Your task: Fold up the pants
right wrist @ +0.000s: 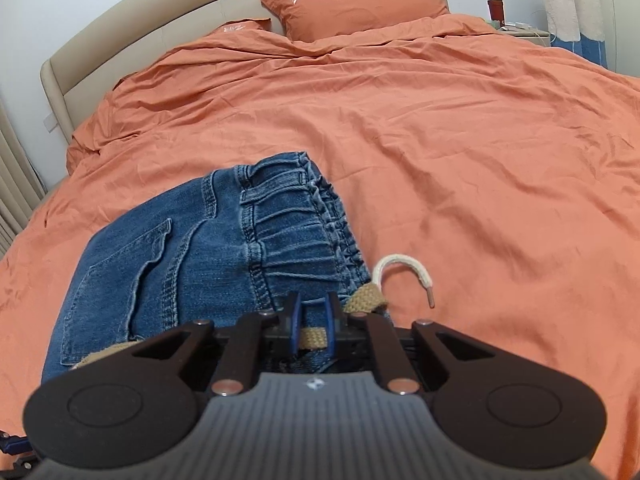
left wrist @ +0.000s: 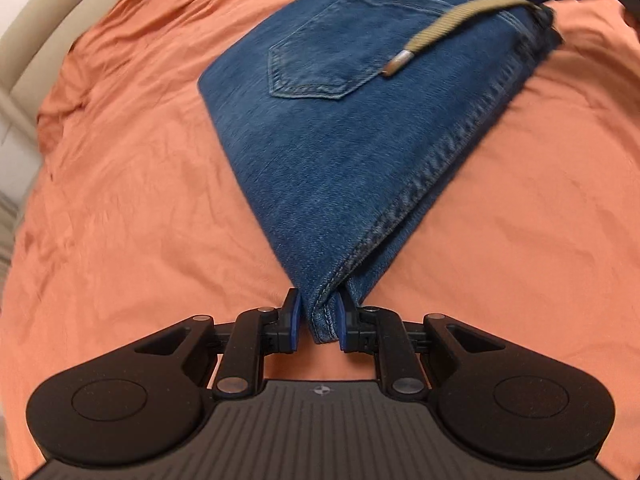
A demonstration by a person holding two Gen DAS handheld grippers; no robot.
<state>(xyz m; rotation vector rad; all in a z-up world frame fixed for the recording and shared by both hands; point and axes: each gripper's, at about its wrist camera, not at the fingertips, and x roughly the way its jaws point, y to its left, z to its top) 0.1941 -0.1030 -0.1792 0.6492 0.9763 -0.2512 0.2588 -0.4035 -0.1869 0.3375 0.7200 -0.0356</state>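
Folded blue jeans (left wrist: 360, 120) lie on the orange bedcover (left wrist: 120, 200), back pocket up. My left gripper (left wrist: 320, 316) is shut on the jeans' near folded corner, with the seamed denim pinched between its blue pads. A tan drawstring (left wrist: 440, 28) with a metal tip lies across the denim. In the right wrist view, the jeans (right wrist: 180, 260) show their gathered elastic waistband. My right gripper (right wrist: 313, 320) is shut on the waistband's near end, with denim and the drawstring (right wrist: 400, 268) between its pads. The drawstring's free end curls onto the bedcover (right wrist: 440, 140).
Two orange pillows (right wrist: 356, 0) lean on a beige headboard (right wrist: 120, 28) at the far end. A nightstand (right wrist: 520, 28) with small items stands at the back right. Wrinkled cover spreads wide to the right of the jeans.
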